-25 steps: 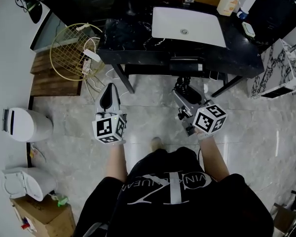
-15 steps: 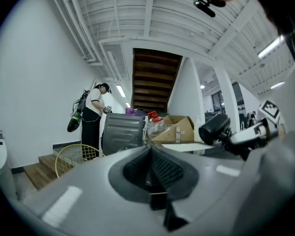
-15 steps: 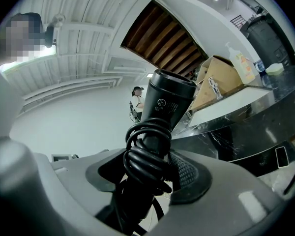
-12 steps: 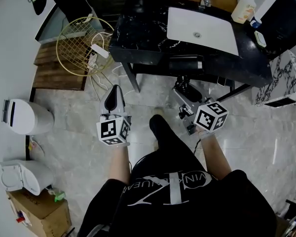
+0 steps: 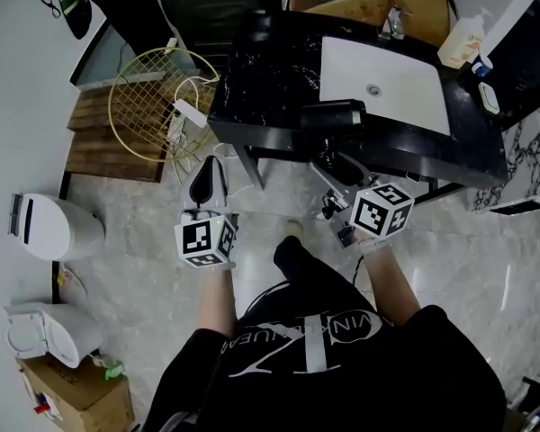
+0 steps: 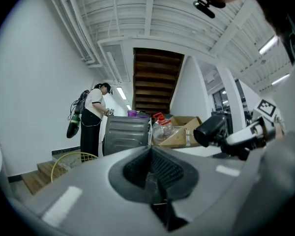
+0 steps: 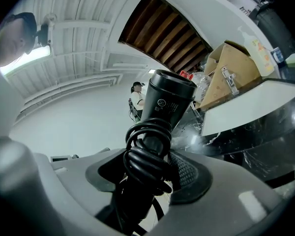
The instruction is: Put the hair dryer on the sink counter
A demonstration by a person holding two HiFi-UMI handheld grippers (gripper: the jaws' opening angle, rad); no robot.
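At the front edge of the sink counter: the hair dryer (image 5: 331, 115) was held in the air, its black barrel crosswise above that edge and just left of the white basin (image 5: 387, 79). It had not yet been set down.
Right gripper (image 5: 335, 171): its jaws were clamped on the dryer's handle. The black cord (image 7: 145, 151) was wound round the handle and bunched between the pads, and the barrel stood up past the jaw tips.
Left gripper (image 5: 207, 178): its jaws were pressed together with nothing between them. It hung over the floor short of the counter's front left corner, near the wire basket (image 5: 153, 97).
Sink counter (image 5: 261, 70): the black marbled top lay bare between its left edge and the basin. A soap bottle (image 5: 459, 39) stood toward the far right corner, well away from the dryer.
Step in hand: by my reading this was the carry to the counter at its end, with the placing itself not begun.
Next move calls for: reaching the dryer farther in over the bare stretch left of the basin and lowering it until the barrel lies on the top. Only then should the jaws let go.
Risk: the barrel is round and would probably roll if laid too near the front edge. The loose cord loops could also catch on the pads at release.
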